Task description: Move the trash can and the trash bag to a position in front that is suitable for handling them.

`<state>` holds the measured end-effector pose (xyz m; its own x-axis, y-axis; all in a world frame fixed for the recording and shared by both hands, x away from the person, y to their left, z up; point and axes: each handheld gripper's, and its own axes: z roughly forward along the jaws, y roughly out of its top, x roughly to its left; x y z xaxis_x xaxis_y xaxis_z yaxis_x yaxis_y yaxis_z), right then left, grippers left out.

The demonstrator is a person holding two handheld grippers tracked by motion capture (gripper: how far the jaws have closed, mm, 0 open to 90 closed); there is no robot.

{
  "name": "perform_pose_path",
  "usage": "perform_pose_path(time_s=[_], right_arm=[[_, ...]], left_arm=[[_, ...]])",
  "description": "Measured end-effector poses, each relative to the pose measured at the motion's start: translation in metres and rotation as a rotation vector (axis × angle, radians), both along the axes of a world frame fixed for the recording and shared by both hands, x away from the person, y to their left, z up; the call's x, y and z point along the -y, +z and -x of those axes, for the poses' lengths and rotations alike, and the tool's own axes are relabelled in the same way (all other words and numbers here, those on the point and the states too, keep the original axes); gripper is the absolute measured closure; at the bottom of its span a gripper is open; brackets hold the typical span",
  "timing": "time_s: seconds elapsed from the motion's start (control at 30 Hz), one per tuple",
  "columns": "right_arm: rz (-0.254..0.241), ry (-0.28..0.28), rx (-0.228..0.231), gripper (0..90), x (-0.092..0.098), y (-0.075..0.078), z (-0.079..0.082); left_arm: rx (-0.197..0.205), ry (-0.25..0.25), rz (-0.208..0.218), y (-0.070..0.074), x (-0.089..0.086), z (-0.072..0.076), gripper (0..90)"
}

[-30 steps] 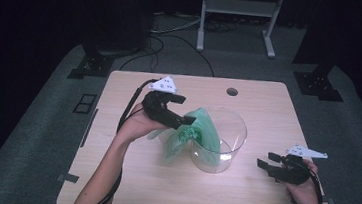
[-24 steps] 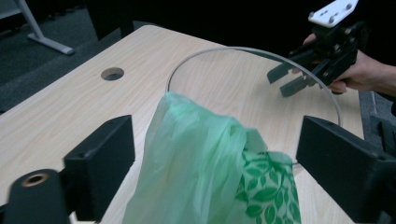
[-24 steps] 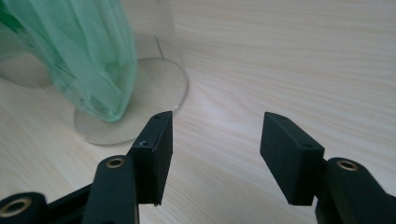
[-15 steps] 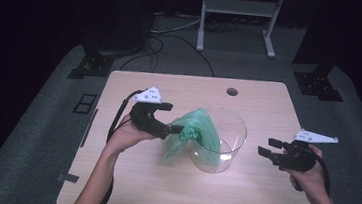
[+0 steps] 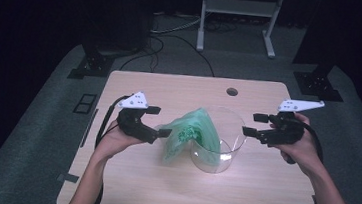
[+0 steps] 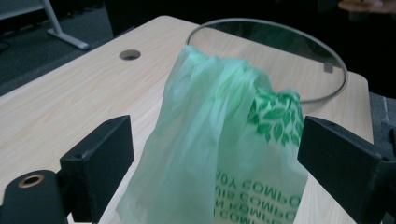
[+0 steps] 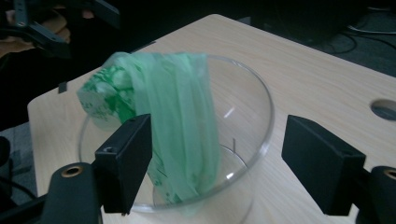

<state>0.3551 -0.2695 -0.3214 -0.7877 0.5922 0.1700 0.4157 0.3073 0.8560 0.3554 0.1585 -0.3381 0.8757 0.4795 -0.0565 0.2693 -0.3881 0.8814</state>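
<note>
A thin green bag [image 5: 186,132] printed with leaves hangs over the left rim of a clear round bowl [image 5: 224,156] in the middle of the table. Part of it lies inside the bowl and part trails outside. My left gripper [image 5: 162,129] is at the bag's outer end. In the left gripper view the bag [image 6: 219,140] hangs loose between wide jaws that have just been opening, with the bowl's rim [image 6: 327,60] beyond. My right gripper [image 5: 253,125] hovers at the bowl's right rim. Its jaws have just been opening, with nothing between them, and they frame the bowl [image 7: 266,116] and bag [image 7: 173,102].
The pale wooden table [image 5: 160,190] has a round cable hole [image 5: 231,92] behind the bowl. Dark floor with cables, black stand feet [image 5: 92,66] and a white metal frame [image 5: 238,7] lies beyond the far edge. A person's forearms come in from the near edge.
My left gripper moved left and toward the near edge, away from the bowl. My right gripper rose off the table and came in toward the bowl's right rim, its jaws wider.
</note>
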Motion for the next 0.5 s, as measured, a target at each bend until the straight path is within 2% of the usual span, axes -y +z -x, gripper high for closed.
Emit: perform_pose_path(time_s=[0.33,0.5], right_arm=[[0.116,0.166,0.025,25.5,-0.072,0.018,-0.019],[0.153,0.23,0.028,25.6,-0.103,0.024,-0.025]], left_arm=[[-0.019,0.029,-0.003,-0.01,-0.017,0.005,9.4],[-0.025,0.041,-0.006,-0.012,-0.024,0.007,9.3]])
